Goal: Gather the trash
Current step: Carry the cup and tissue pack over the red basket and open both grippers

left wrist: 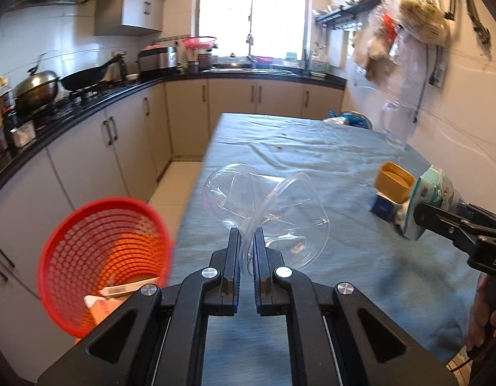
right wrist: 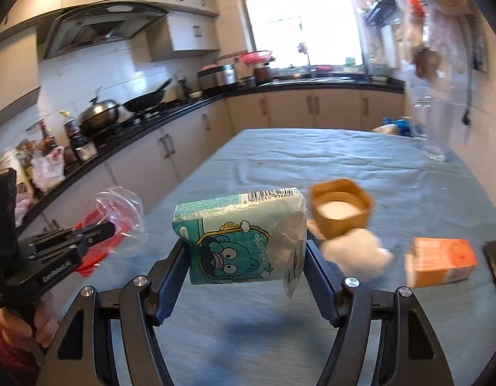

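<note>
Pinched in the left tool (left wrist: 247,241), a clear plastic cup (left wrist: 264,206) hangs above the blue-clothed bench (left wrist: 312,148), its jaws nearly shut on the thin rim. Right tool (right wrist: 244,251) grips a tissue pack (right wrist: 238,234) (cartoon print) off the bench. Red basket (left wrist: 103,257) sits left, below bench level, with trash inside. Yellow cap (right wrist: 339,210), cotton wad (right wrist: 357,252) and orange carton (right wrist: 441,260) lie on the bench.

This is a home kitchen. A black counter (left wrist: 96,99) runs along the left wall with a stove (left wrist: 87,93), a wok (left wrist: 84,77) and a lidded pot (left wrist: 35,85), a range hood (right wrist: 100,29) hangs above, and a sink (left wrist: 248,67) sits under the far window (left wrist: 252,9).
</note>
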